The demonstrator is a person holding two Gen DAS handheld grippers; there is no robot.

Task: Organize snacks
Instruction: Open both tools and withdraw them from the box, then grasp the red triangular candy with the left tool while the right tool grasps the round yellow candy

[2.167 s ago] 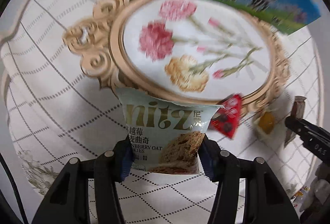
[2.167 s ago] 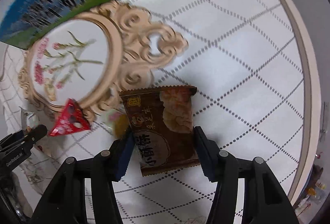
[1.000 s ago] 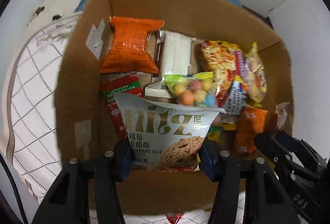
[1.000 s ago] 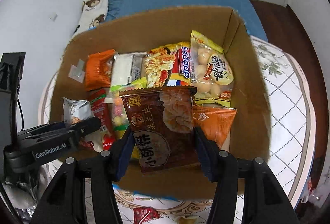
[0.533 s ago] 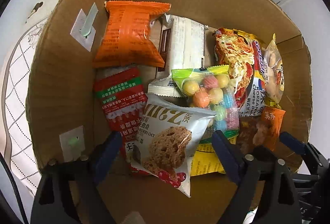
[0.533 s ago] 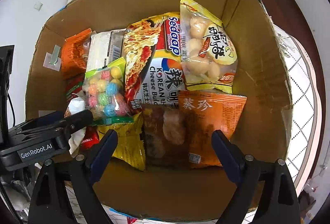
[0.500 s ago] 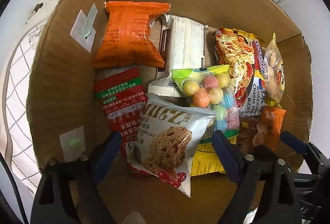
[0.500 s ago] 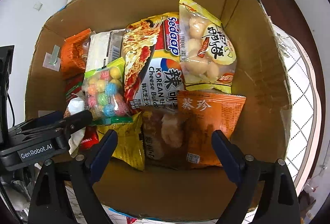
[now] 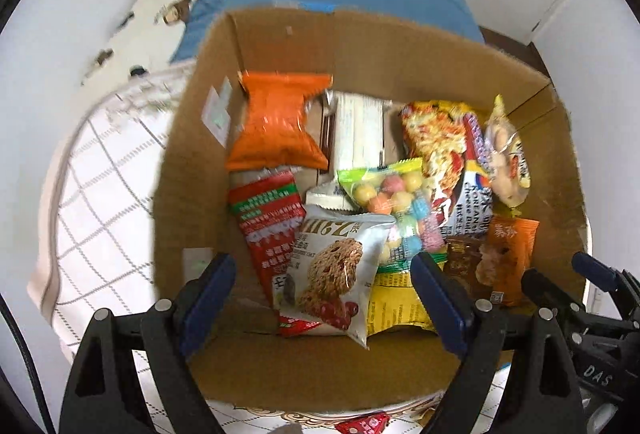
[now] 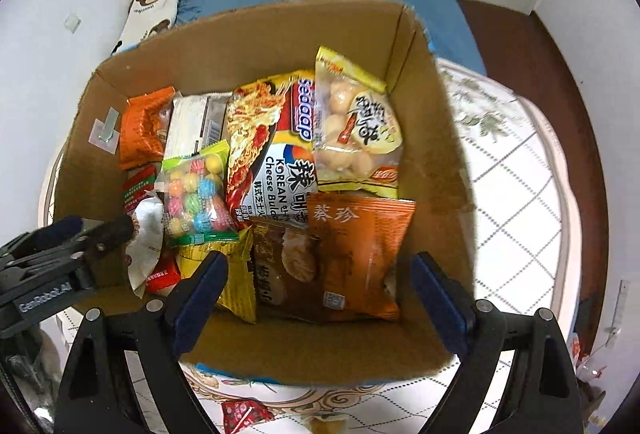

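The cookie pack (image 9: 340, 270) is seen lying loose in the box (image 9: 192, 162), near the front wall toward the left side, resting partly on a red pack (image 9: 268, 222) and beside the candy bag (image 9: 396, 210). The brown pack (image 10: 288, 270) is found at the front wall too, between a yellow pack (image 10: 238, 282) and an orange pack (image 10: 360, 254). Noodles (image 10: 276, 150) and a bag of balls (image 10: 356, 126) are stacked against the back wall. The left gripper (image 9: 324, 298) is held over the cookie pack with its jaws spread wide and nothing pressed between them. The right gripper (image 10: 320, 298) is likewise spread wide over the brown pack, clear of it. The box is set on a white table (image 10: 516, 170).
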